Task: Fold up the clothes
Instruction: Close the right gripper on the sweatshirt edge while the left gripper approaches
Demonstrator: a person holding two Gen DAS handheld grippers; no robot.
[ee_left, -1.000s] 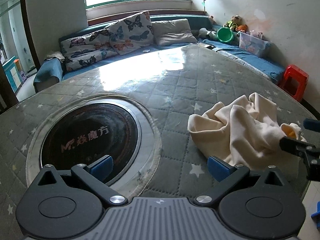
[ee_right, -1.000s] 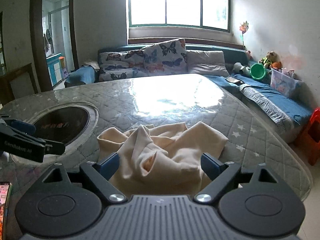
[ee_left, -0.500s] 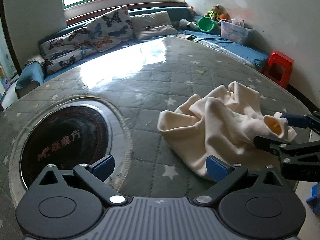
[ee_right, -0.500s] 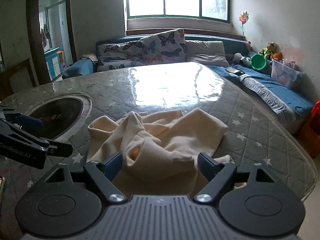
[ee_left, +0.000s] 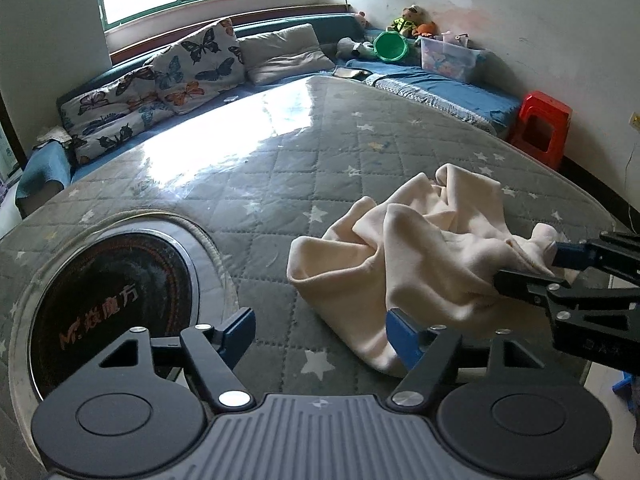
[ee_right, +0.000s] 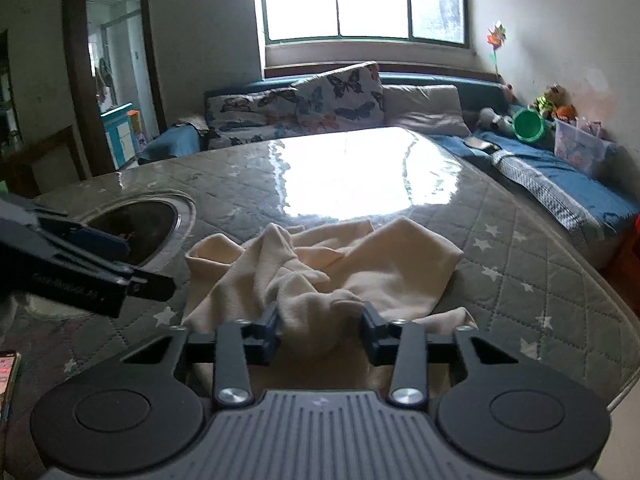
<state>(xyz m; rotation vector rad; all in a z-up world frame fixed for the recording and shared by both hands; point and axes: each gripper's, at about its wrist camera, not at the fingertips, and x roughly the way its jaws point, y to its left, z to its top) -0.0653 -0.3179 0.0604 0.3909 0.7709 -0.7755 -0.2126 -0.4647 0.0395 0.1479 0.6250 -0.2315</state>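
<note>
The right gripper [ee_right: 320, 334] has just been closing on a bunched fold of the cream garment [ee_left: 404, 256], pads pressing it. The left gripper [ee_left: 320, 332], jaws narrowing but empty, hovers over the tabletop [ee_left: 280, 168]. It should seize an edge, not the bunch.

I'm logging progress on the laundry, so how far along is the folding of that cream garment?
Nothing looks folded: the cream garment lies crumpled on the quilted table. In hand: the right tongs have just been closing on a bunch of cloth, the left tongs narrowing, one pad at its edge. Left: spreading flat, every fold.

Phone [ee_right: 9, 376] cut off at left edge; cloth [ee_right: 320, 280] folds hide underside.
</note>
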